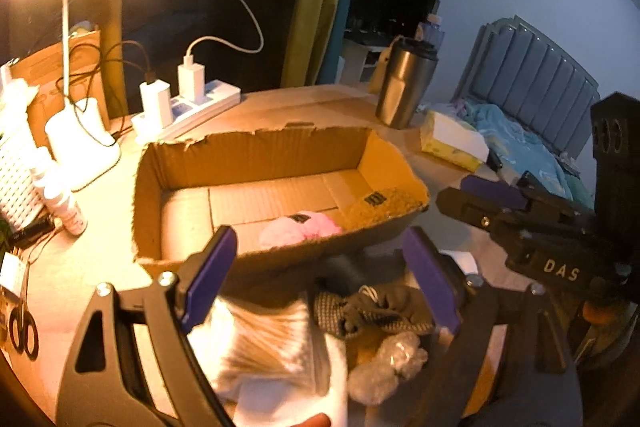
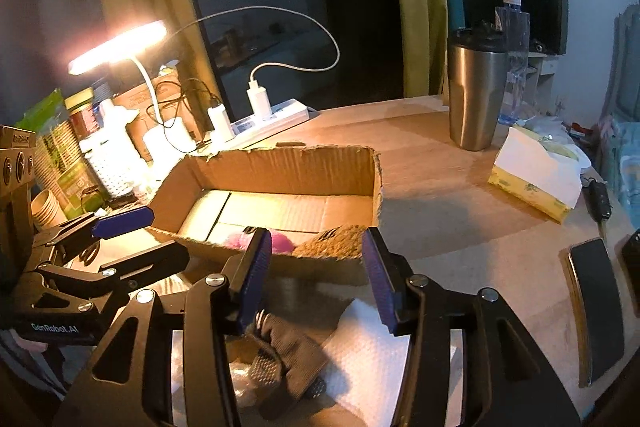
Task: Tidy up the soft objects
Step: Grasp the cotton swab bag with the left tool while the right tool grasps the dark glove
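Reaching for dark grey knitted sock [image 2: 286, 355] near torn cardboard box [image 1: 256, 155].
Both jaws spread, empty; lower right gripper [image 2: 316, 279], pinch mid-fabric, lift clear of white tissue [image 2: 372, 351].

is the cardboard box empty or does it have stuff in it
Not empty: the cardboard box holds a pink fluffy item and a brown textured one near its front wall.

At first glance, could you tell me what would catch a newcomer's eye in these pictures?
The glowing desk lamp at the back left dominates, washing the table in orange light. Under it, at centre, sits an open cardboard box with torn edges, holding a pink fluffy item and a tan one against its near wall. Nearest the cameras, both open grippers, left and right, hover over a dark sock on white tissue.
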`<act>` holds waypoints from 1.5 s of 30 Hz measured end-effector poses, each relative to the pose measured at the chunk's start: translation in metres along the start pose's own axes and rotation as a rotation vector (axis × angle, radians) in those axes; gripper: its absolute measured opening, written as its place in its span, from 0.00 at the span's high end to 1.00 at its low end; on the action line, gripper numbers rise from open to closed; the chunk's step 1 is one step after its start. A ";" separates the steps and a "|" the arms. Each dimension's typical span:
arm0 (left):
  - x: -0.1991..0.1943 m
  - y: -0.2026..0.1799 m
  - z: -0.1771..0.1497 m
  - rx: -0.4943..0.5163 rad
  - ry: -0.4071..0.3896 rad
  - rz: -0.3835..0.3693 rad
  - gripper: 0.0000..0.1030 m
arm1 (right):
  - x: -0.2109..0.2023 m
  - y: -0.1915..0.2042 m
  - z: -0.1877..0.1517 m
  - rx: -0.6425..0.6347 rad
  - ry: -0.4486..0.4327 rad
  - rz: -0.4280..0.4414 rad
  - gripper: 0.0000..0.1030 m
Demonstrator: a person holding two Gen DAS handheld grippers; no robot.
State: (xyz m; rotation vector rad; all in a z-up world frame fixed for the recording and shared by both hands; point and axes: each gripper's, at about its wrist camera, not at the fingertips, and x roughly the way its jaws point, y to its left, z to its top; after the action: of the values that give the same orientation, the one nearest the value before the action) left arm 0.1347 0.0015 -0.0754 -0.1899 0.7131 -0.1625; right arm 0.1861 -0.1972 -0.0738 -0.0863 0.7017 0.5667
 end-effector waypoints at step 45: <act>0.017 0.032 -0.070 -0.001 0.134 0.155 0.16 | 0.047 0.015 -0.056 -0.016 0.196 0.059 0.51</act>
State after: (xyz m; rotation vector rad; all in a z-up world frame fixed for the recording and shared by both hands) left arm 0.1041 0.0204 -0.1450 -0.1250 0.8578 -0.0271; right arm 0.1747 -0.1772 -0.1447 -0.1374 0.8927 0.6260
